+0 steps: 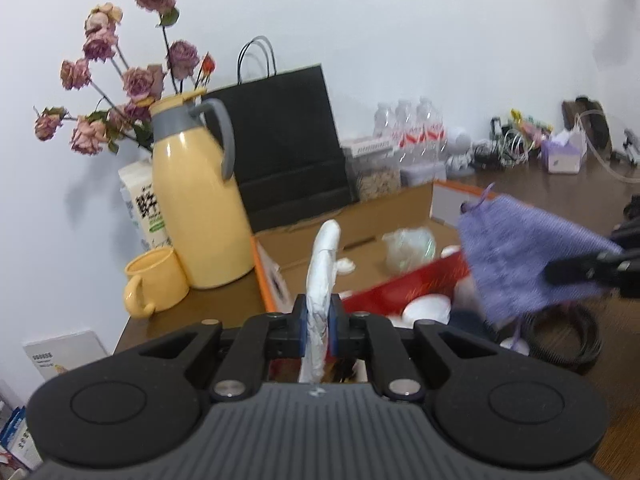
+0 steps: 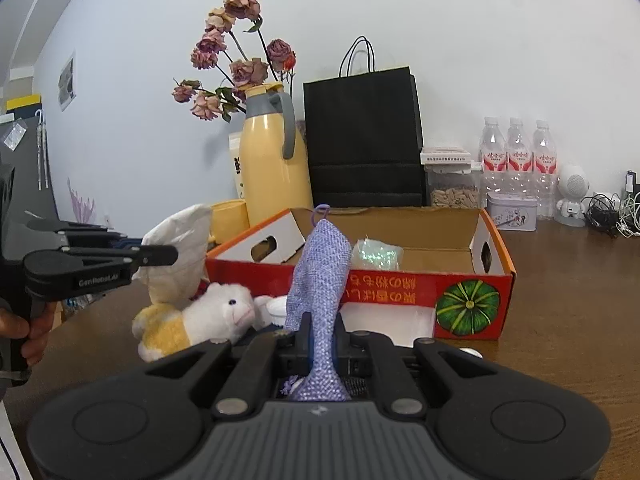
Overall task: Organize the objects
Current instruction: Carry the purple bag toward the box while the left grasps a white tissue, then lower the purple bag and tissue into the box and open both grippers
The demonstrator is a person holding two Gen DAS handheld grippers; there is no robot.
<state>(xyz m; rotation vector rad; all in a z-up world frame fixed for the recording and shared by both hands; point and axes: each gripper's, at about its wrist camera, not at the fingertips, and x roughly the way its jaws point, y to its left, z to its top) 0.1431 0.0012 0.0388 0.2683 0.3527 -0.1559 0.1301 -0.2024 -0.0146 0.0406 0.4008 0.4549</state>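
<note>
While both grippers hover above a brown wooden table [image 2: 568, 280], each one holds a single soft item clamped tight between its two fingers. Closest in the left wrist view, the left gripper [image 1: 319, 322] pinches one white pouch [image 1: 322, 280], which stands upright out of the narrow jaws. In the right wrist view, the right gripper [image 2: 322, 334] has its jaws pressed shut on one lilac knitted pouch [image 2: 320, 276] with a small loop at its top. Just beyond the grippers, one white and yellow plush toy [image 2: 200, 320] lies on the table, touching the front of one open cardboard box [image 2: 460, 296], red and orange with a green pumpkin printed on its front wall. Inside the box rests one pale, shiny crumpled bag [image 2: 376, 254]. Behind the box, near the wall, stand one yellow mug [image 1: 154, 280], one yellow thermos jug [image 2: 274, 160] with a grey handle, one bunch of dried pink roses [image 2: 236, 68], and one black paper bag [image 2: 364, 136]. To their right are one clear lidded container [image 2: 452, 184], three plastic water bottles [image 2: 518, 156], one small tin [image 2: 512, 212] and one white robot figurine [image 2: 574, 196].
</note>
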